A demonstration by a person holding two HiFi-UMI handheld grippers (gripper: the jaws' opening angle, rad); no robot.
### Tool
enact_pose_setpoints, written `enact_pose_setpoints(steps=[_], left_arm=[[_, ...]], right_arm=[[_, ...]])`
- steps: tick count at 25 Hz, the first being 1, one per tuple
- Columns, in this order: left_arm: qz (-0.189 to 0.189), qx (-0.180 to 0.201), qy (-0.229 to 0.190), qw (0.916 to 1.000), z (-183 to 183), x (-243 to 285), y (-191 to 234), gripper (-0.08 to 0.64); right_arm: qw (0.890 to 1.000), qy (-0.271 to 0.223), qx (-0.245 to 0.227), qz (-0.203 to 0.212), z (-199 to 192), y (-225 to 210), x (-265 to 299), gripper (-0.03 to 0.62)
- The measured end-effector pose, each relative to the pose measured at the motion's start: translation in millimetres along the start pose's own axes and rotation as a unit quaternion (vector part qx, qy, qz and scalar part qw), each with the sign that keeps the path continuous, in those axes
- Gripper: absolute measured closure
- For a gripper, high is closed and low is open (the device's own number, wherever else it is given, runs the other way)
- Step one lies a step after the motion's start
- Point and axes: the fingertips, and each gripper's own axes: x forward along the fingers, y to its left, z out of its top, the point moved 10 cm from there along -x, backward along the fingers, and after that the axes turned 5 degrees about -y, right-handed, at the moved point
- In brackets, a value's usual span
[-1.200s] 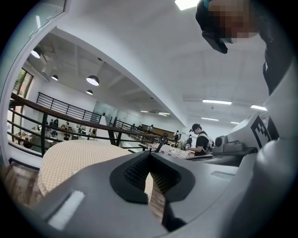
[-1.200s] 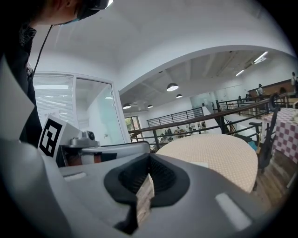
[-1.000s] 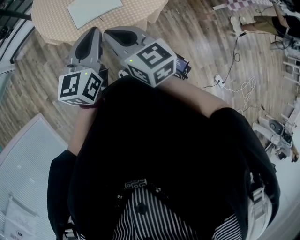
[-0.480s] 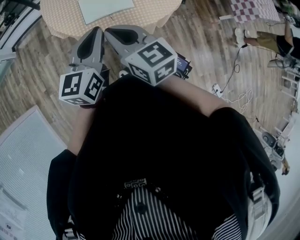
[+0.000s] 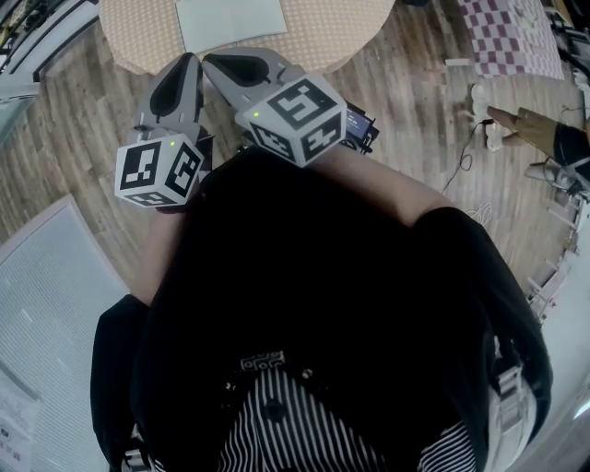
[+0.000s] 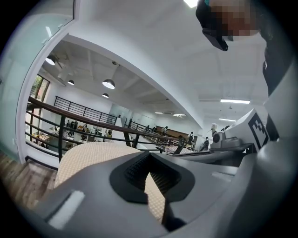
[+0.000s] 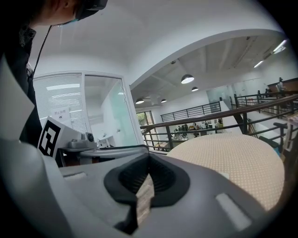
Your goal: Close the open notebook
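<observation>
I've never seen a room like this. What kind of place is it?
Probably a big open workspace or hall: a balcony railing, hanging lamps, and a round table on a wood floor.

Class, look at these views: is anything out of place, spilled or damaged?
Nothing stands out. The notebook lies flat on the round table; only a loose cable trails over the wooden floor at right.

Left gripper (image 5: 190, 59) beside right gripper (image 5: 208, 63) — perhaps touching.

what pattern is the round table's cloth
Cloth: beige with fine dots, clearest in right gripper view.
</observation>
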Motion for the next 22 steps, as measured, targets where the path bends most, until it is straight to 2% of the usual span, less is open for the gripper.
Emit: enact_pose_setpoints(steps=[10, 16, 22], left_arm=[[0.011, 0.003, 0.007, 0.9999, 13.9, 74.2, 24.6, 0.557], [0.007, -0.001, 0.008, 0.9999, 27.6, 133.5, 15.1, 0.557], [0.025, -0.008, 0.029, 0.9993, 19.7, 190.7, 8.8, 0.557]], right_arm=[[1.0, 0.004, 0.01, 0.011, 27.6, -68.0, 40.0, 0.591], [1.0, 0.005, 0.025, 0.01, 51.6, -126.6, 42.4, 0.591], [0.998, 0.015, 0.049, 0.021, 55.4, -187.2, 47.6, 0.591]])
